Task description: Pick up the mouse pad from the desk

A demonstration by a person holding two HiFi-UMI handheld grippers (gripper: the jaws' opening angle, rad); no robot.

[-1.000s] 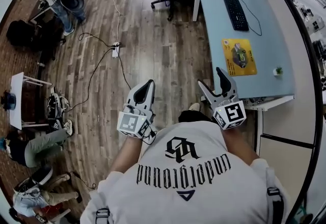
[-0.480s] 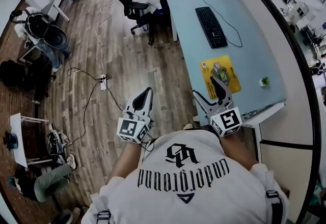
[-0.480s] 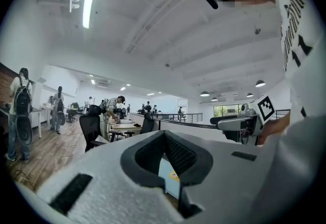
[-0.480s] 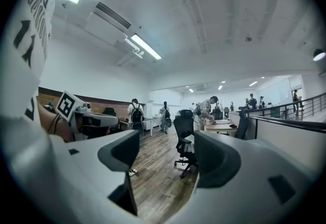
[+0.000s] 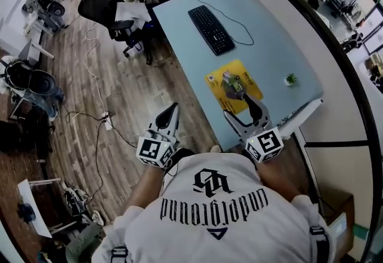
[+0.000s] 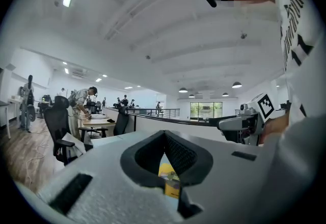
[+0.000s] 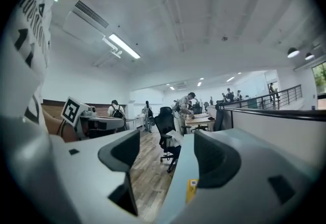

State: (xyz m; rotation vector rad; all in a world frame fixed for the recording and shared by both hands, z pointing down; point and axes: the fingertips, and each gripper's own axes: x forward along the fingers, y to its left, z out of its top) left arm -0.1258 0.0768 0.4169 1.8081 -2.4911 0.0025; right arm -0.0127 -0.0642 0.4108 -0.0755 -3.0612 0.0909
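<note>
Right gripper is hanging open, empty, near yellow mouse pad.
Left gripper is hovering beside desk over wood floor, jaws together, gripping nothing.

The desk fills the upper right of the head view. The strip of desk top between the mouse pad and the keyboard above it is open. A mouse sits on the middle of the pad. A small plant stands to its right, apart from it. A partition closes the desk's right side. An office chair stands at upper left, and open wood floor borders the desk's left edge.
</note>
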